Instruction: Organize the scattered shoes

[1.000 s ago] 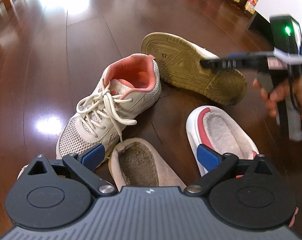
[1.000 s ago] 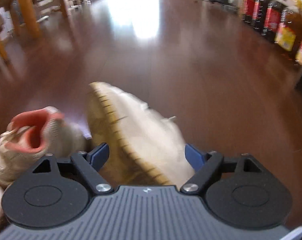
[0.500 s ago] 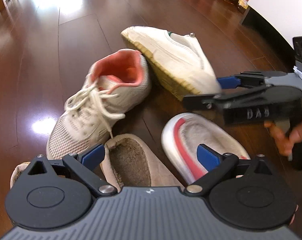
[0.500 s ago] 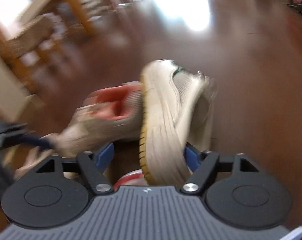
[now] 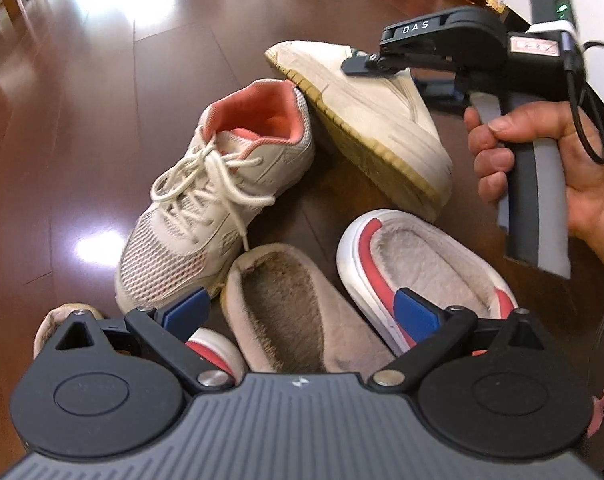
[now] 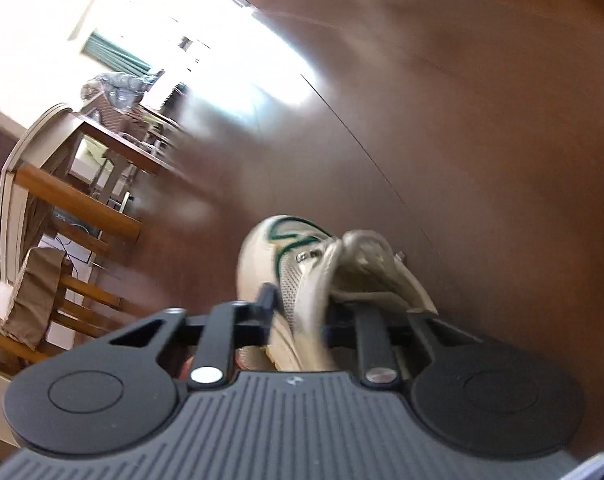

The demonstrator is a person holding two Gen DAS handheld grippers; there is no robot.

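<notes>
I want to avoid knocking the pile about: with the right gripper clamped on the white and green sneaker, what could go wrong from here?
1. The right gripper seems to pinch only the soft collar of the white and green sneaker, so it may slip or swing when lifted.
2. Its sole edge leans against the pink-lined sneaker; pulling it away could drag or tip that shoe.
3. The open left gripper hangs low over the beige slipper and could bump it.

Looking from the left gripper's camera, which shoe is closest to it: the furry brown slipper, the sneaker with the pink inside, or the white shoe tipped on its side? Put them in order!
1. Furry brown slipper: right between the left gripper's fingers.
2. Pink-lined sneaker: farther, to the left.
3. White shoe: farthest, tipped, upper right, held by the right gripper.
</notes>
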